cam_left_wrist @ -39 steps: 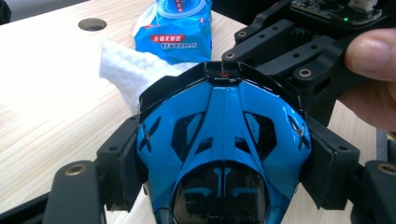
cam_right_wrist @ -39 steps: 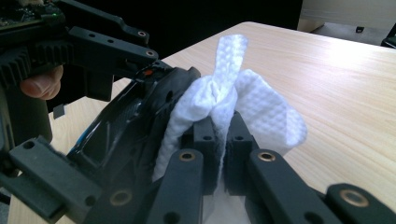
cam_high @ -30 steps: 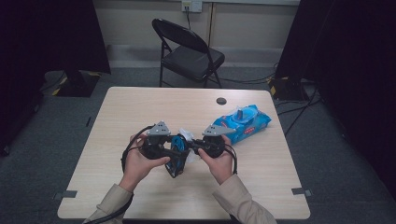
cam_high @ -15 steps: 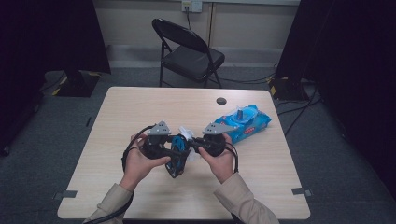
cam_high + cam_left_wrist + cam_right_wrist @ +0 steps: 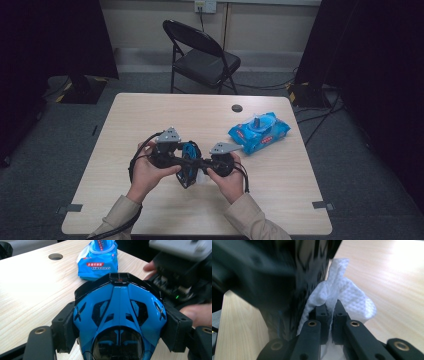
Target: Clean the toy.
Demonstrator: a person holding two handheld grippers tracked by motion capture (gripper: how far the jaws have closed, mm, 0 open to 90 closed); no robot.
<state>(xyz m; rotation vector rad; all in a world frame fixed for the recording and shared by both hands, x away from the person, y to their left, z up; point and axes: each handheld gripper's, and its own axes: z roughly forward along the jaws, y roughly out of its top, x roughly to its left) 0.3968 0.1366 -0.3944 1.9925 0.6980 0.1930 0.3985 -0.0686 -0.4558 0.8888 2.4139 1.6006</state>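
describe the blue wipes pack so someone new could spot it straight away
On the light wooden table, look to the far right part, beyond the person's right hand. The wipes pack lies flat there, a soft bright blue pouch with a round lid on top, unlike the small dark hole nearby.

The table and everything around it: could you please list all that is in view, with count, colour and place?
Blue and black helmet-shaped object: one, held between the left gripper's pads, above the table's middle front.
White wipe: one, pinched in the right gripper, pressed against the object's dark side.
Wipes pack: one, blue, lying at the table's right, lid open.
Table: one, light wood, with a dark round hole near its far edge.
Folding chair: one, black, behind the table.
Cables: several, black, on the floor at right.
Left gripper: one, black, shut on the object.
Right gripper: one, black, shut on the wipe.
Hands: two, in beige sleeves.
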